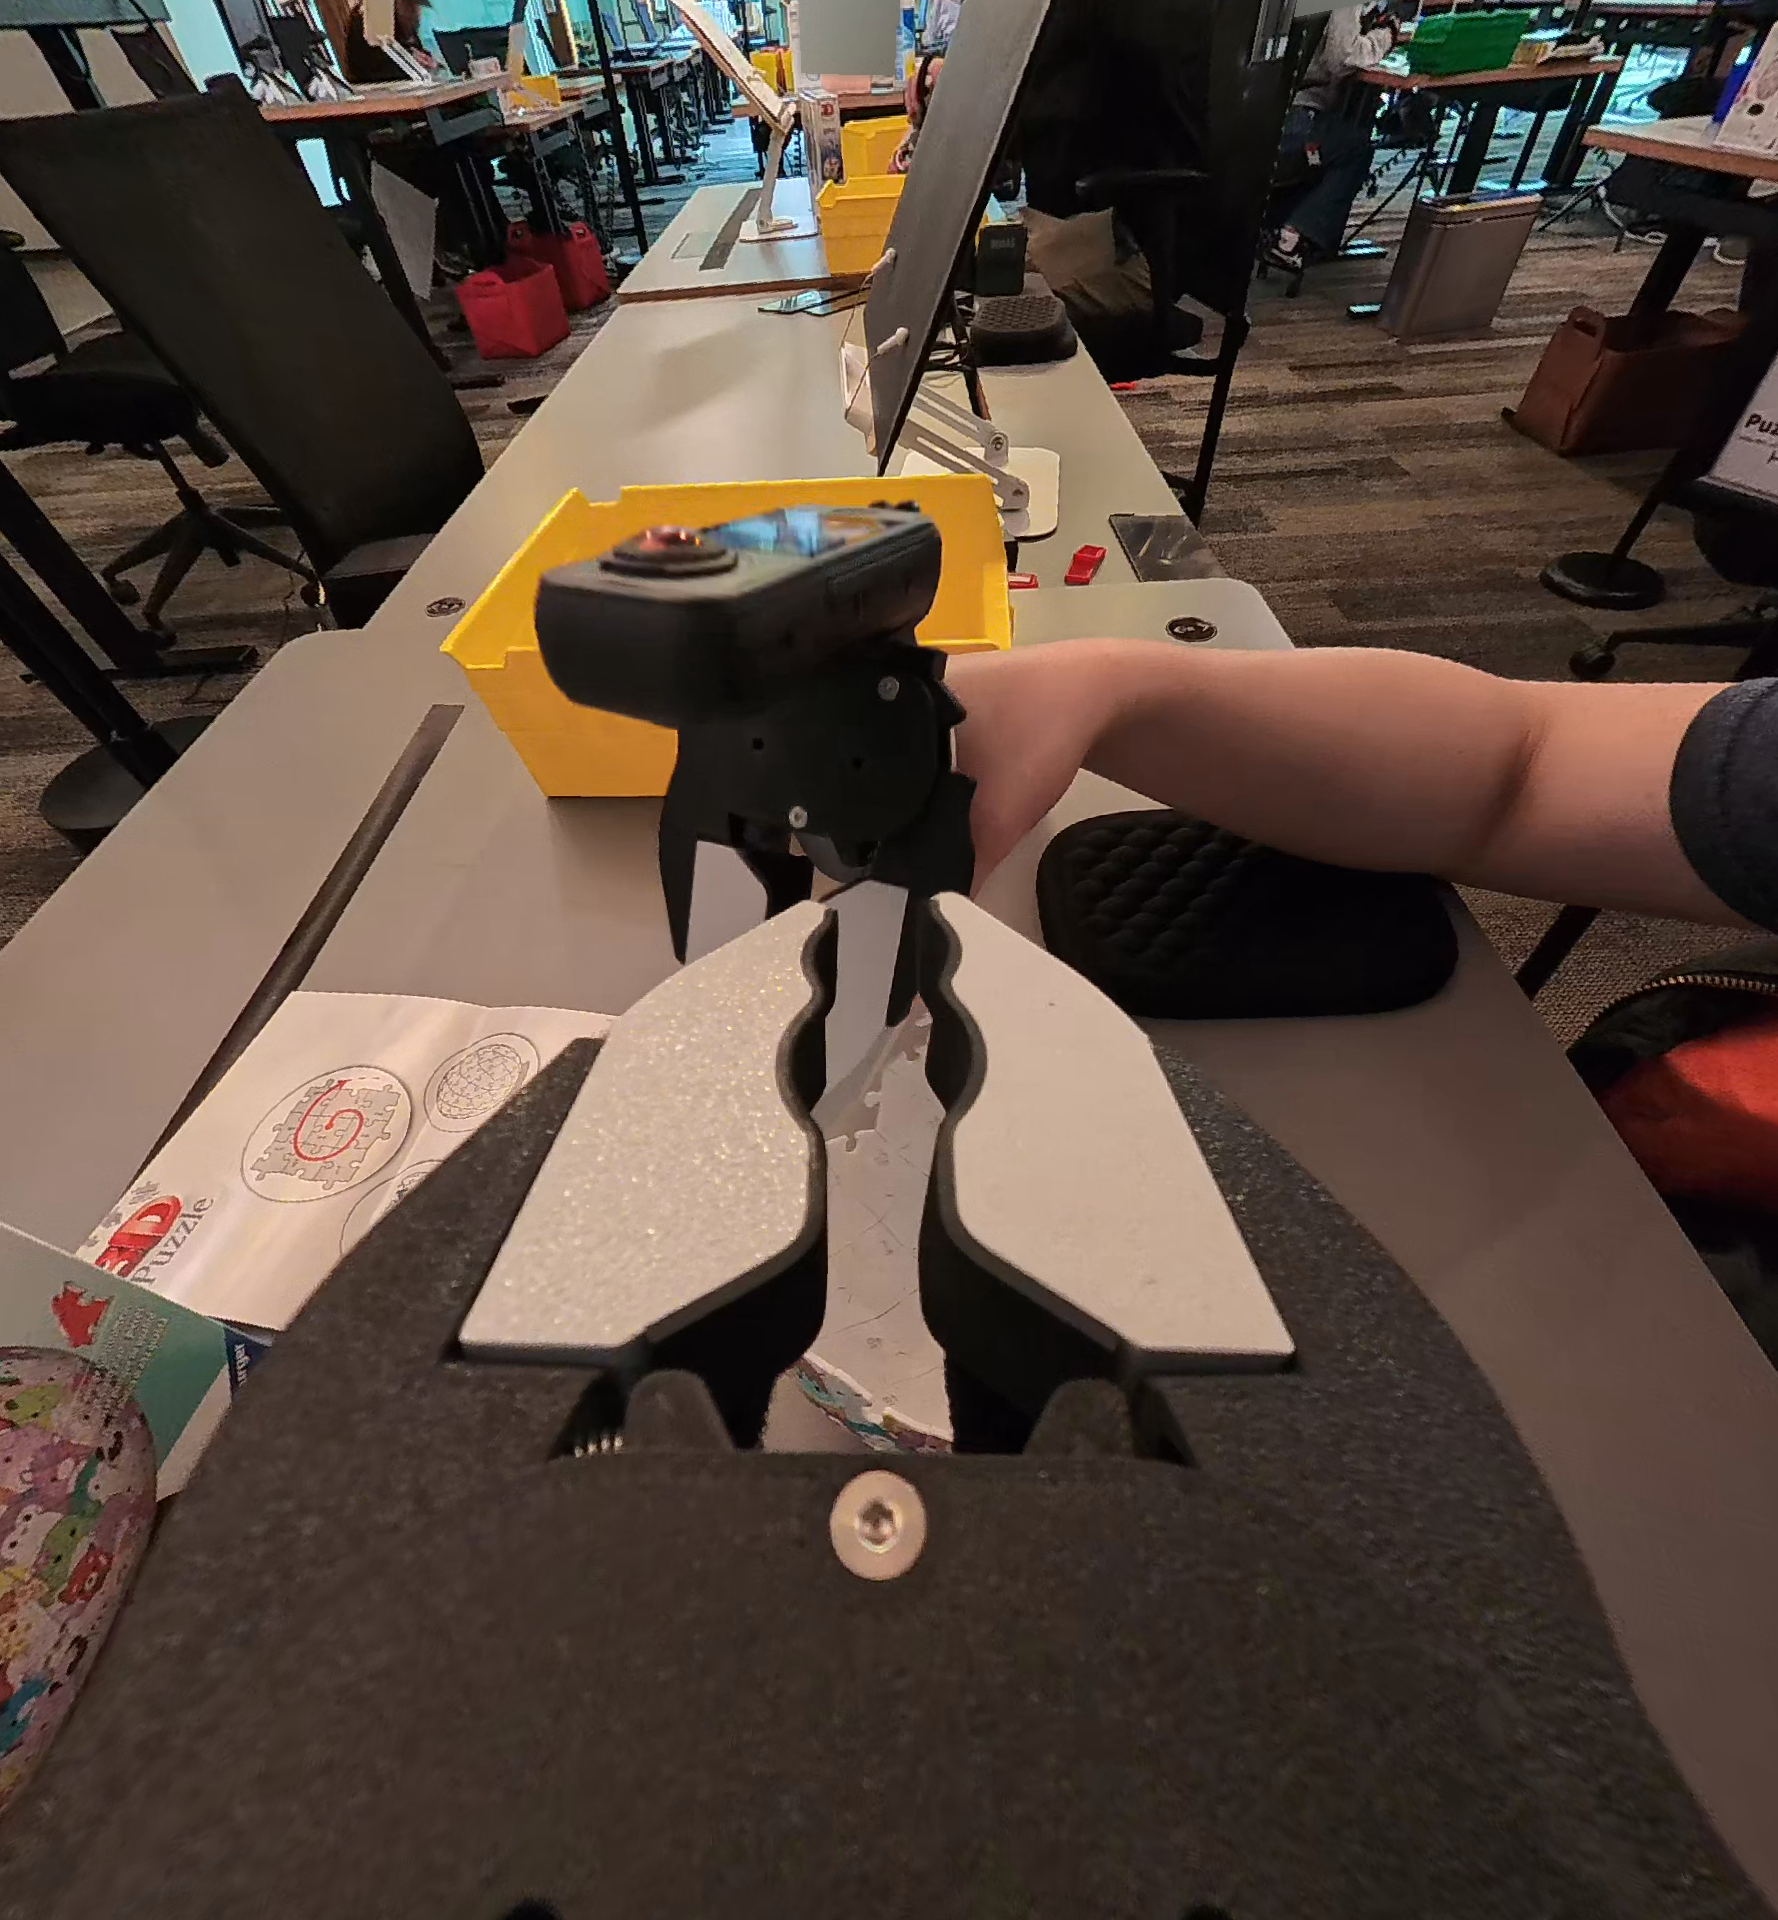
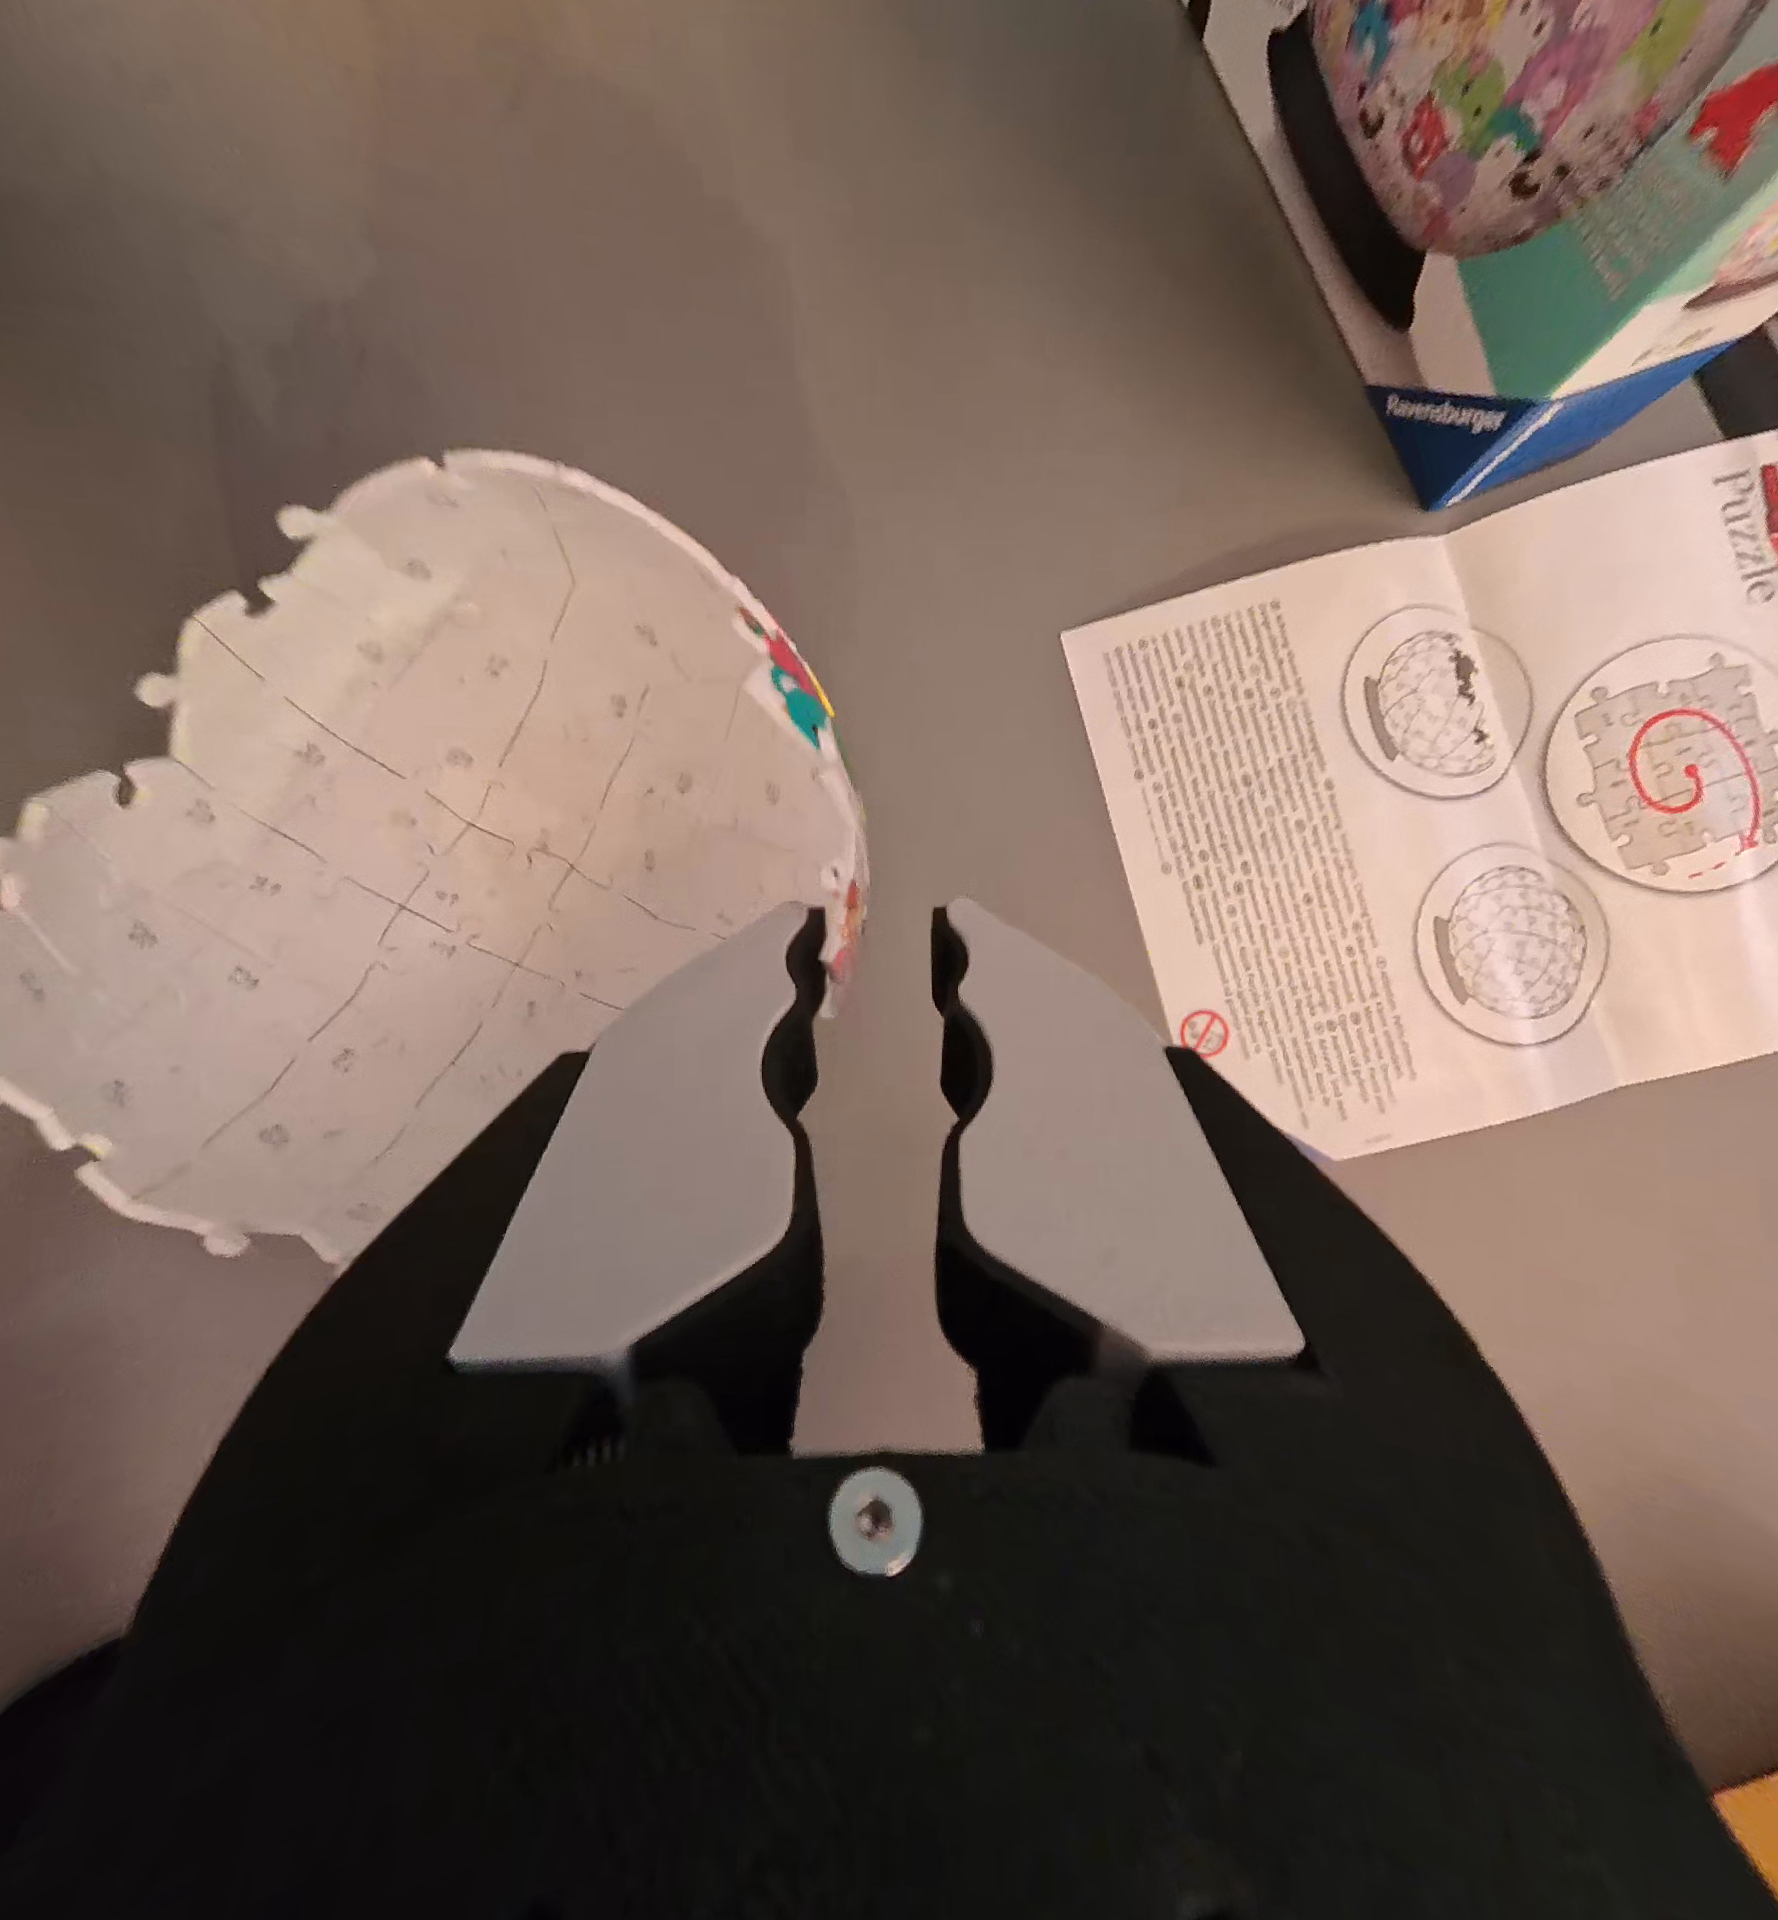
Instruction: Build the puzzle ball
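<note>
The puzzle shell (image 2: 428, 831) is white inside with a multicoloured rim, the bin (image 1: 760, 623) yellow, the table (image 2: 864, 312) grey, and the leaflet (image 2: 1487, 810) white with a red spiral.

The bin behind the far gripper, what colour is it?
Plain bright yellow bin; the left wrist view shows it best.

Count on the counter (image 2: 656, 260): one partly assembled puzzle ball shell (image 2: 397, 862), white inner face showing. One puzzle box (image 2: 1550, 301). One unfolded instruction sheet (image 2: 1467, 821), bearing three round diagrams. One black padded rest (image 1: 1243, 914). One yellow bin (image 1: 594, 665) near at hand; two more yellow bins (image 1: 859, 213) farther along the row. Two small red items (image 1: 1082, 564) beside the near bin. Grippers: two, a left gripper (image 1: 877, 925) and a right gripper (image 2: 872, 925).
</note>
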A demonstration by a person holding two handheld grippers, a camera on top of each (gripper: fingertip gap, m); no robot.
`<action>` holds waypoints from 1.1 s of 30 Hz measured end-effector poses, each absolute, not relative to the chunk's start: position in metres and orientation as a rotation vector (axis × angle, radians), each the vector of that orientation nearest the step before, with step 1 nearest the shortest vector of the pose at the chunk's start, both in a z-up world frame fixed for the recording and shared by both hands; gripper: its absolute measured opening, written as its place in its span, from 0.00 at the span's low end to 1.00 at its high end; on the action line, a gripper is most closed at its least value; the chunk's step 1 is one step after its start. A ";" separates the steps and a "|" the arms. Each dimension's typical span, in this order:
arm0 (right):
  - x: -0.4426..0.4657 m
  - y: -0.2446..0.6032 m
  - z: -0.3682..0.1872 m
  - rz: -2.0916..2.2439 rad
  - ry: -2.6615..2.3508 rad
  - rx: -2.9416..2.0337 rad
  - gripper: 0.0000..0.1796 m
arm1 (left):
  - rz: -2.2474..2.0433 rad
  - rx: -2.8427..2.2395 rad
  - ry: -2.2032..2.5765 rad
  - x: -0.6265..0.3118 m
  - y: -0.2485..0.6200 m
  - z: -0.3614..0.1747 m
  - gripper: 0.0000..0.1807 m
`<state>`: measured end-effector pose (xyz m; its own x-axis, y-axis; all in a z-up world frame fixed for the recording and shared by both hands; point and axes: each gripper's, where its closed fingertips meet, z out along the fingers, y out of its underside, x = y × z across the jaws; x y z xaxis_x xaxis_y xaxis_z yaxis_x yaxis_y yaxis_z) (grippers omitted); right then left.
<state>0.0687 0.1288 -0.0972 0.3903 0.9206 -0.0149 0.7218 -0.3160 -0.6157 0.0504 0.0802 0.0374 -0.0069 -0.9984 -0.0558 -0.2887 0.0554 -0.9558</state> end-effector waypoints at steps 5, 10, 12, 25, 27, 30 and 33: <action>0.068 0.124 -0.106 0.514 -1.442 -2.162 0.04 | -1.012 -1.382 1.442 0.051 0.081 0.037 0.08; 0.066 0.126 -0.105 0.519 -1.423 -2.162 0.02 | -1.013 -1.381 1.441 0.051 0.081 0.037 0.08; 0.065 0.126 -0.105 0.516 -1.419 -2.158 0.02 | -1.016 -1.382 1.439 0.051 0.081 0.037 0.08; 0.064 0.128 -0.099 0.541 -1.397 -2.134 0.07 | -1.025 -1.381 1.435 0.051 0.080 0.038 0.08; 0.063 0.129 -0.101 0.549 -1.387 -2.141 0.07 | -1.025 -1.383 1.436 0.052 0.080 0.037 0.08; 0.064 0.129 -0.104 0.540 -1.398 -2.147 0.02 | -1.026 -1.384 1.437 0.052 0.080 0.037 0.08; 0.065 0.129 -0.103 0.507 -1.397 -2.152 0.02 | -1.026 -1.385 1.436 0.052 0.080 0.036 0.08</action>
